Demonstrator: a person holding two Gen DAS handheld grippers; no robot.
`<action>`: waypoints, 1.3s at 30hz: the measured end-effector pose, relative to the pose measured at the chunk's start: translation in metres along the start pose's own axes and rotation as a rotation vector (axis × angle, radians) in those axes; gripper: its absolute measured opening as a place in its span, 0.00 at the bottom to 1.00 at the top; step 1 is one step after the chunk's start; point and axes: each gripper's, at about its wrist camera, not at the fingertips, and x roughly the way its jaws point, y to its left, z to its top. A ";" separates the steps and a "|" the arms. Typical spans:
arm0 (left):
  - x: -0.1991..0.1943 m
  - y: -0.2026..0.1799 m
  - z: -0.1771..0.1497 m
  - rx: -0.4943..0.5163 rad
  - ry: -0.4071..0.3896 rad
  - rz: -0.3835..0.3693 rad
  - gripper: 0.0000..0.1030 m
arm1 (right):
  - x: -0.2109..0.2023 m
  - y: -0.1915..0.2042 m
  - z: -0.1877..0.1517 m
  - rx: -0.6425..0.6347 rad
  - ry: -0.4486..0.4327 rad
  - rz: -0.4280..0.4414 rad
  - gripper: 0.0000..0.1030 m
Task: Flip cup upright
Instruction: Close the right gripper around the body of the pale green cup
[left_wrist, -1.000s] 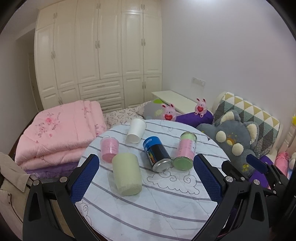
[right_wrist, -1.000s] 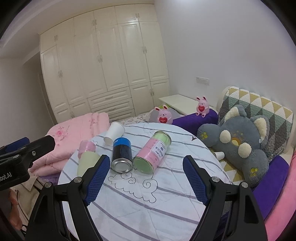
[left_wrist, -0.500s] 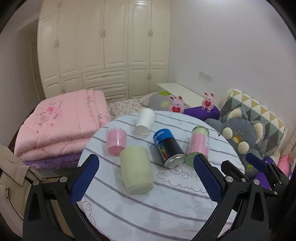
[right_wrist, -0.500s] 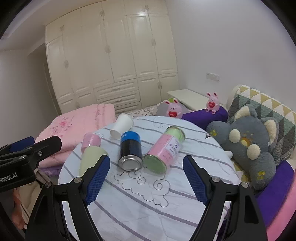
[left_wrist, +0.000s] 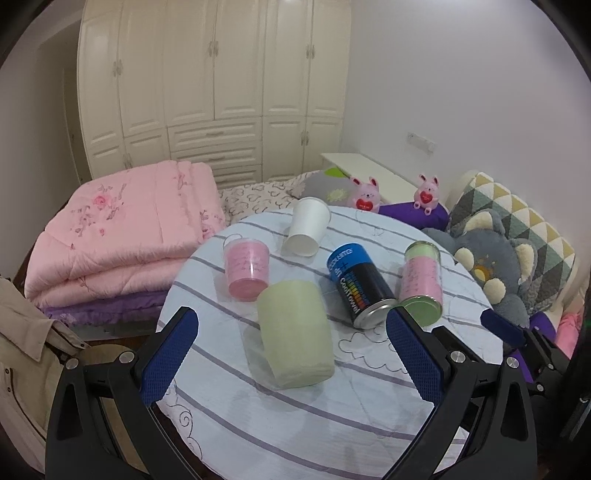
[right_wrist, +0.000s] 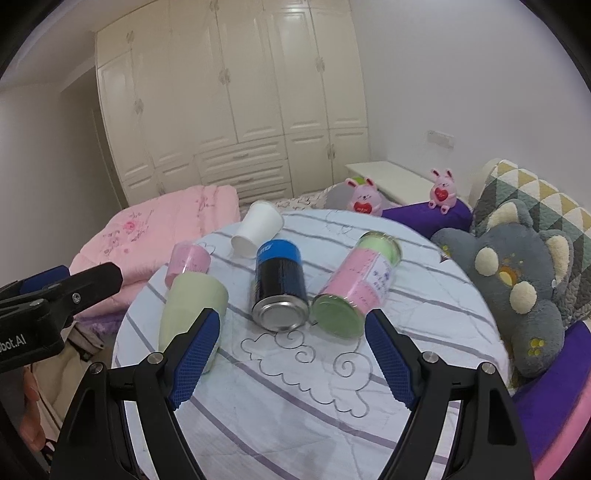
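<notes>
Left wrist view: the left hand-held gripper (left_wrist: 291, 356) hangs spread wide and empty over a round surface (left_wrist: 295, 424) with a striped cloth. Framed between its fingers, near, a pale green cup (left_wrist: 293, 338) lies on its side, likely the one to stand upright. Farther off lie a pink cup (left_wrist: 246, 267), a white paper cup (left_wrist: 307, 227), a blue and black can (left_wrist: 358, 284) and a pink tube (left_wrist: 422, 282), all tipped over.

Right wrist view: the right hand-held gripper (right_wrist: 293, 350) is also wide apart and empty, aimed at the can (right_wrist: 279, 284) and tube (right_wrist: 356, 284). The green cup (right_wrist: 192, 306) lies left, partly behind its left finger.
</notes>
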 end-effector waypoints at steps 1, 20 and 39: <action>0.002 0.002 -0.001 -0.002 0.003 0.001 1.00 | 0.003 0.002 -0.001 0.001 0.006 0.003 0.80; 0.035 0.037 -0.007 -0.034 0.070 0.048 1.00 | 0.061 0.042 -0.025 0.073 0.176 0.179 0.80; 0.045 0.054 -0.009 -0.038 0.096 0.087 1.00 | 0.109 0.083 -0.029 0.096 0.252 0.240 0.80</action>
